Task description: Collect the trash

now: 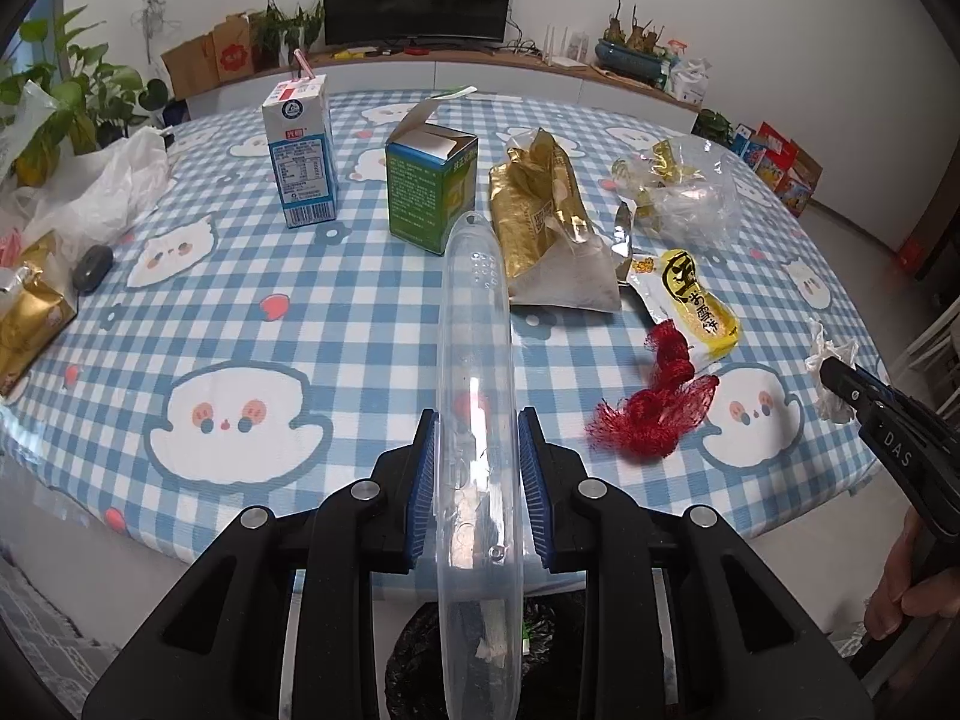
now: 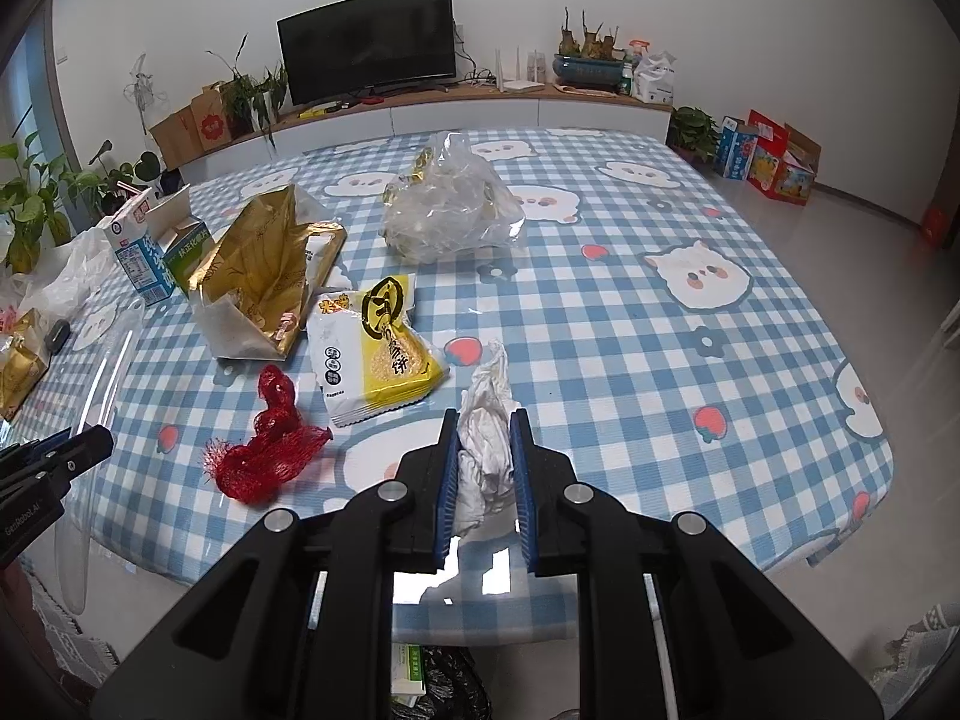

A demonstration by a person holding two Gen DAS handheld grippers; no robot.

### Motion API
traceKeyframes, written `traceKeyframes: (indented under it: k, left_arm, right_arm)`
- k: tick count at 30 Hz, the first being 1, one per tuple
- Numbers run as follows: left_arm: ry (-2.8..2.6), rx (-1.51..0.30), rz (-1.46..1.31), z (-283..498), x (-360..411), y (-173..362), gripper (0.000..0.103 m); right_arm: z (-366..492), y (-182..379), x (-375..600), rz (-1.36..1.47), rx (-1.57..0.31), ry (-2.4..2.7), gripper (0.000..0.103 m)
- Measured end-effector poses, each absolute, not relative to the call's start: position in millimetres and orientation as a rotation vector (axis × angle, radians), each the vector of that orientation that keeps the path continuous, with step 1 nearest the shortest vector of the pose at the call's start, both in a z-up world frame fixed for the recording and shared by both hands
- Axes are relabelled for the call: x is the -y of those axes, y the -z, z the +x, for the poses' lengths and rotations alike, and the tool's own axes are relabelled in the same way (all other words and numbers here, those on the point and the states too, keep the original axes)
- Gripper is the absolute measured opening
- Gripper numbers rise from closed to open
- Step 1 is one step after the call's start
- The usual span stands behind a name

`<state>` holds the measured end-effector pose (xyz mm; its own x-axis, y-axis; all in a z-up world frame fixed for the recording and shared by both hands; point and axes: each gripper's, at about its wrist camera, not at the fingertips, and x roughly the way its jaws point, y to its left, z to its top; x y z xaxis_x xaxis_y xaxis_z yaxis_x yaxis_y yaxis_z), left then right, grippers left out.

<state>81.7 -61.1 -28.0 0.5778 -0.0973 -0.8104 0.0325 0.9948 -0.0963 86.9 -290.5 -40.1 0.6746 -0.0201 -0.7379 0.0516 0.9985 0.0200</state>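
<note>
My left gripper [image 1: 477, 420] is shut on a long clear plastic container [image 1: 474, 324] held edge-on above the table's near edge. My right gripper [image 2: 485, 417] is shut on a crumpled white tissue [image 2: 489, 414]; from the left wrist view that tissue [image 1: 831, 360] shows at the far right. On the checked tablecloth [image 2: 630, 324] lie a red mesh net [image 2: 273, 444], a yellow snack wrapper [image 2: 378, 348], a torn gold bag [image 2: 264, 276], a clear plastic bag [image 2: 450, 210], a green carton [image 1: 429, 180] and a milk carton [image 1: 300, 150].
A bin lined with a black bag [image 1: 414, 660] stands below the table's near edge. A white plastic bag [image 1: 90, 192], a gold packet [image 1: 30, 318] and a dark small object [image 1: 93, 267] lie at the table's left. A TV cabinet and plants line the back wall.
</note>
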Motion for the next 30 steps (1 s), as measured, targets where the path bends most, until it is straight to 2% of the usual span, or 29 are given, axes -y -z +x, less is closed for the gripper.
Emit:
traceKeyframes:
  k: [9,30]
  left_arm:
    - [0.083,-0.94,-0.056,51,68,22,0.026]
    - [0.113,-0.974,-0.053,-28,77,37,0.026]
  right_arm:
    - [53,30,288,0.023,-0.803,0.045,0.015]
    - [-19,48,283,0.014,-0.852,0.036,0.015]
